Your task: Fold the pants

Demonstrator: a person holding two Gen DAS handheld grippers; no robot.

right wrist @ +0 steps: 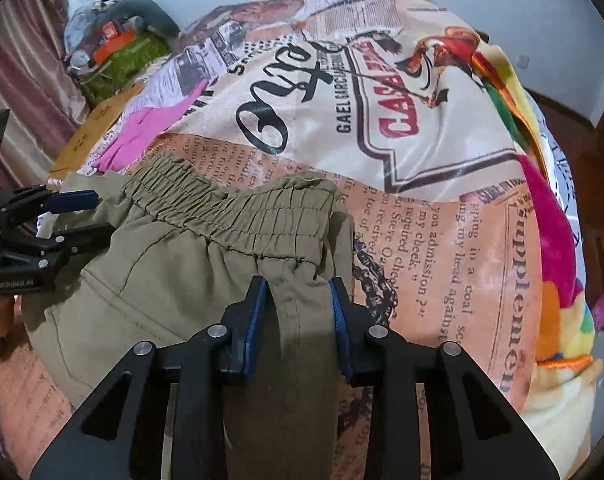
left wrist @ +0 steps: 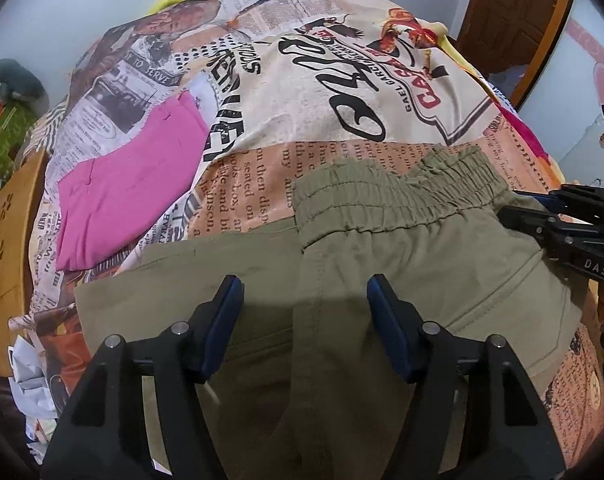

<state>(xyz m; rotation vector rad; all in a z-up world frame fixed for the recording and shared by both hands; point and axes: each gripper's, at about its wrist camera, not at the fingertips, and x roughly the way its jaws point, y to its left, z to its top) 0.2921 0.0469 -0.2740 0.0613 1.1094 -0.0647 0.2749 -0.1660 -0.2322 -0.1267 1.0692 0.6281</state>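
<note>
Olive green pants (left wrist: pixel 382 248) lie on the printed bedspread (left wrist: pixel 322 72), their elastic waistband (left wrist: pixel 402 192) towards the far side. My left gripper (left wrist: pixel 305 284) hovers over the seat area near a vertical seam, jaws wide apart and nothing pinched. In the right wrist view the pants (right wrist: pixel 174 264) fill the near left. My right gripper (right wrist: pixel 296 282) is at the waistband's (right wrist: pixel 230 208) right end, and a raised fold of olive cloth fills the gap between its blue pads. From the left wrist view the right gripper (left wrist: pixel 510 204) enters at the waistband's right edge. The left gripper (right wrist: pixel 104 216) shows at the left.
A folded pink garment (left wrist: pixel 130 184) lies on the bed to the left of the pants. A wooden board (left wrist: pixel 6 240) stands off the bed's left side. A bright fleece blanket (right wrist: pixel 542 216) runs along the right edge. A wooden door (left wrist: pixel 514 12) is at the far right.
</note>
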